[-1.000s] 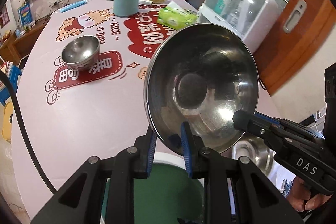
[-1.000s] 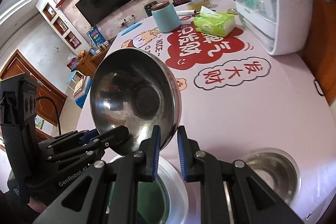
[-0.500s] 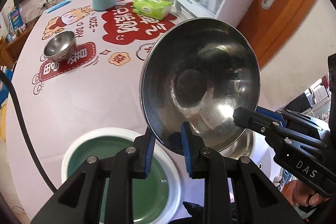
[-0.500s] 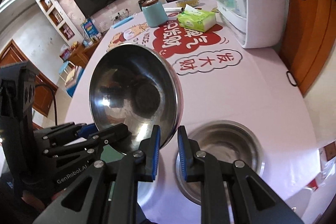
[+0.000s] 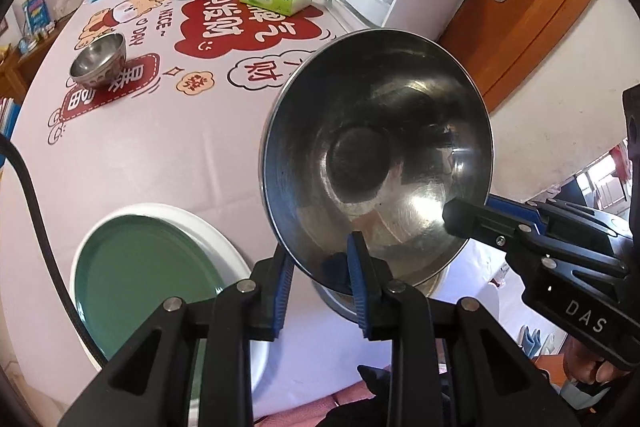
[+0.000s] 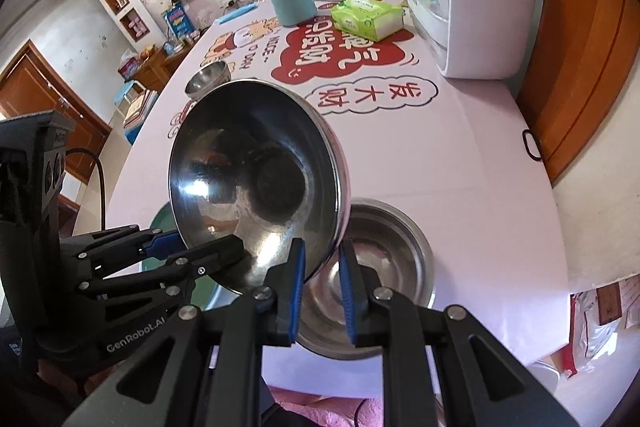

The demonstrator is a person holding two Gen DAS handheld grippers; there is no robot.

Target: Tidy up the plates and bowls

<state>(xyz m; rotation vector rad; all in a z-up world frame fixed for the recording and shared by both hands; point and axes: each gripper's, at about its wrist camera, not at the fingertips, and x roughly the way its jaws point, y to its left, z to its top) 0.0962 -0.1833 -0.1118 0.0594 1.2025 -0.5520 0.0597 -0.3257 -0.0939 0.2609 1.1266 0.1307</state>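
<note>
In the left wrist view, the left gripper (image 5: 320,273) is pinching the near rim of a large steel bowl (image 5: 376,163), one blue pad inside the bowl and one outside. Its jaws have just been easing apart a little, with the rim still between them. The bowl is being held tilted, its hollow facing the camera, above the near edge of the pink table (image 5: 160,155). The right gripper (image 5: 466,221) is reaching in from the right and gripping the same rim at the lower right. A second steel bowl (image 5: 340,303) is peeking out just beneath the held one. A green plate (image 5: 136,271) is lying to the left, near the table's front edge. A small steel bowl (image 5: 100,61) is sitting well apart, farther back on the left.

In the right wrist view, the right gripper (image 6: 322,275) is clamping narrowly on the rim of the large steel bowl (image 6: 256,183). The left gripper (image 6: 218,249) is coming in from the left onto the same rim. The second steel bowl (image 6: 384,259) is resting on the table (image 6: 460,167) directly below and to the right. A tissue pack (image 6: 366,17) is lying farther back.
</note>
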